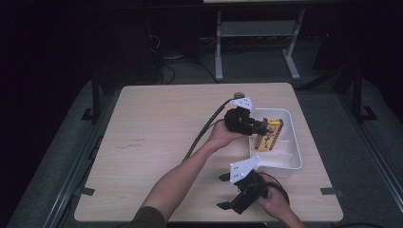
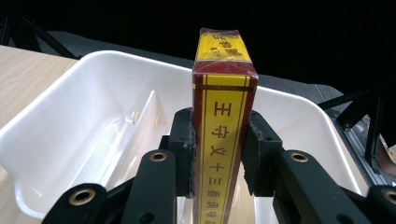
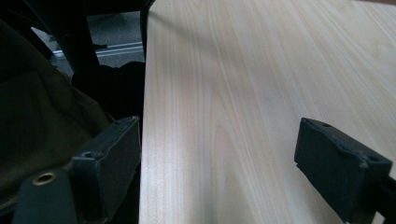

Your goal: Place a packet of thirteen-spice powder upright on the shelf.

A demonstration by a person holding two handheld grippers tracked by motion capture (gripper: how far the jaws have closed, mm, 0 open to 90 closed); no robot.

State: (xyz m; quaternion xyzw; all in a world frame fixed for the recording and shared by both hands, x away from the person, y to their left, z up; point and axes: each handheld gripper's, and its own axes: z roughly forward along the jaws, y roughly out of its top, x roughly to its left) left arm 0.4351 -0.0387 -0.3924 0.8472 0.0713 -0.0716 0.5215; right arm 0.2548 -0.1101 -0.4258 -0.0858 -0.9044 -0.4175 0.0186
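From the high view, I see my left gripper (image 1: 260,126) reaching across the wooden table (image 1: 161,142) to a white tray (image 1: 290,142) near the right edge. Its jaws pinch a red and yellow box (image 1: 268,135), which hangs over the tray's far, larger compartment. The box's long axis runs roughly from the tray's far side back toward me, slightly slanted. A low divider crosses the tray nearer me, and the narrow compartment behind it looks bare. My right gripper (image 1: 228,192) sits at the near edge of the table, just in front of the tray, with its jaws spread and nothing between them. A black cable (image 1: 202,133) trails from the left gripper across the tabletop. Beyond the table stand grey frame legs (image 1: 218,47) on a dark floor.

In the left gripper view, both pads press the narrow sides of the box (image 2: 224,135); its yellow face with printed characters faces the camera, and the box points straight away along the jaws. The tray (image 2: 60,116) lies below, and its divider (image 2: 147,116) runs off to the left of the box. I see nothing standing in the box's way.

In the right gripper view, the pads (image 3: 343,170) stand well apart over bare wood (image 3: 233,93), at the table's edge.
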